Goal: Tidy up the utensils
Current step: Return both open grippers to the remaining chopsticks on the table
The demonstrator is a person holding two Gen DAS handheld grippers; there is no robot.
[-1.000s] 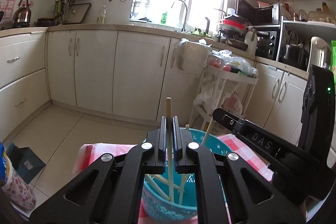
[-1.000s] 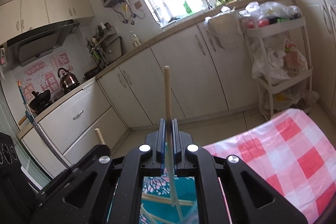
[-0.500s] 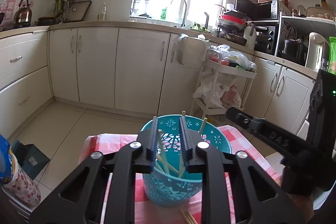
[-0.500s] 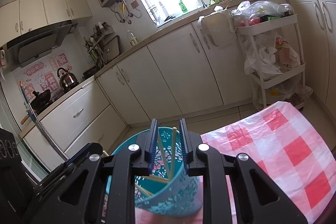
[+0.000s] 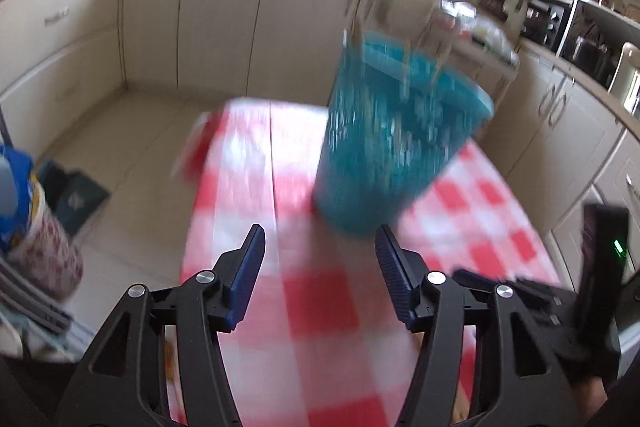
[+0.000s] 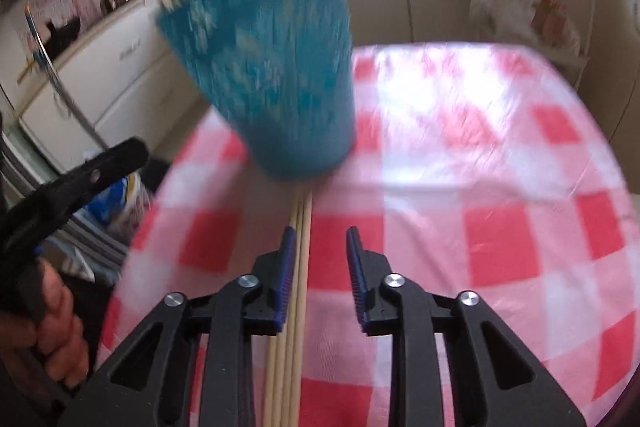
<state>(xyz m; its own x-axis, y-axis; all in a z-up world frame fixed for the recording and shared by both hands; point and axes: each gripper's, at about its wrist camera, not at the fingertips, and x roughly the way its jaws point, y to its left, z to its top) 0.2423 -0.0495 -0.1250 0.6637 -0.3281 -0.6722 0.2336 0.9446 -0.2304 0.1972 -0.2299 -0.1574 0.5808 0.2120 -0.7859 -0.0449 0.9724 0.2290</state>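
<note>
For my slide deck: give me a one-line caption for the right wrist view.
Open right gripper above wooden chopsticks lying on the red-and-white checked tablecloth, before a blurred teal perforated plastic holder.

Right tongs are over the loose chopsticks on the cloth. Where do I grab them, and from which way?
Take the chopsticks on the bare stretch short of the teal holder, coming from above. They lie flat and side by side on the checked cloth, running along the right tongs, so close across them. Shift left first: they sit against the left finger, not centred.
</note>
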